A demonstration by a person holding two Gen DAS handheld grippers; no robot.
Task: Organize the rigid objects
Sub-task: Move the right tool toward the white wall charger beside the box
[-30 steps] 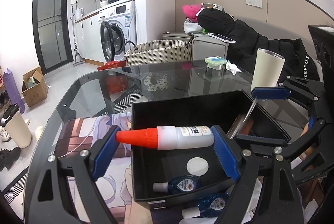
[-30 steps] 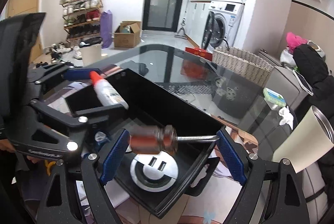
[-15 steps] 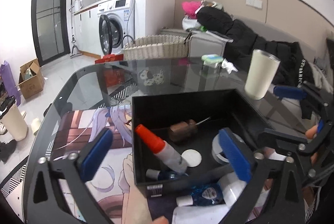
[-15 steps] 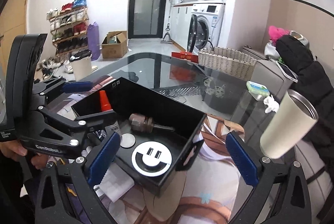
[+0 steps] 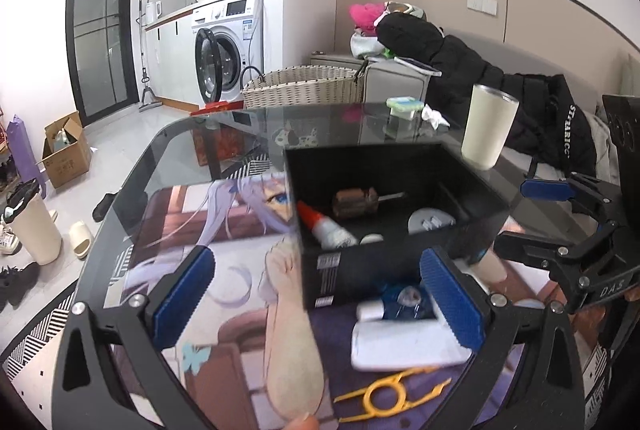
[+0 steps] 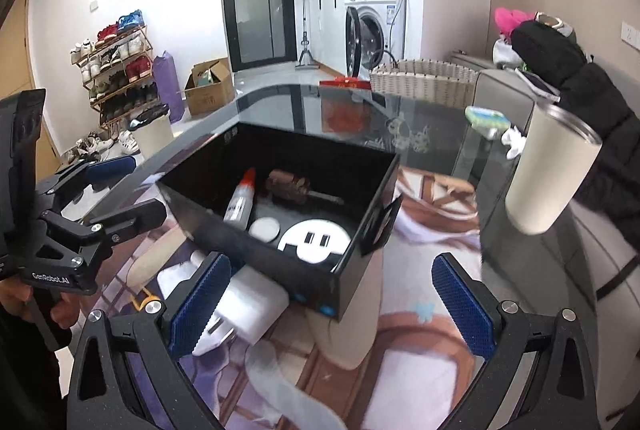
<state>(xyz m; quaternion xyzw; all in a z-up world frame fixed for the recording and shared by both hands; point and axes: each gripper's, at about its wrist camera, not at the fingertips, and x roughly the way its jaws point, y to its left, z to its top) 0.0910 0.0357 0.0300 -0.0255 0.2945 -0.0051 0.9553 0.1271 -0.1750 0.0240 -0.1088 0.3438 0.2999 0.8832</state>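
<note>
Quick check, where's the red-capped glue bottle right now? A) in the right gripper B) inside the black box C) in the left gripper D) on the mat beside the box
B: the glue bottle lies inside the black box, next to the screwdriver; the left gripper and right gripper are both open and hold nothing.

Both of our rigs look the same: matte black frames with triangular cut-outs, silver screws at the joints, and blue ribbed pads on the fingers. The left hand-held gripper (image 5: 316,296) shows white "GenRobot.AI" lettering in the right view. The right hand-held gripper (image 6: 334,304) shows "DAS" on its side in the left view.
</note>
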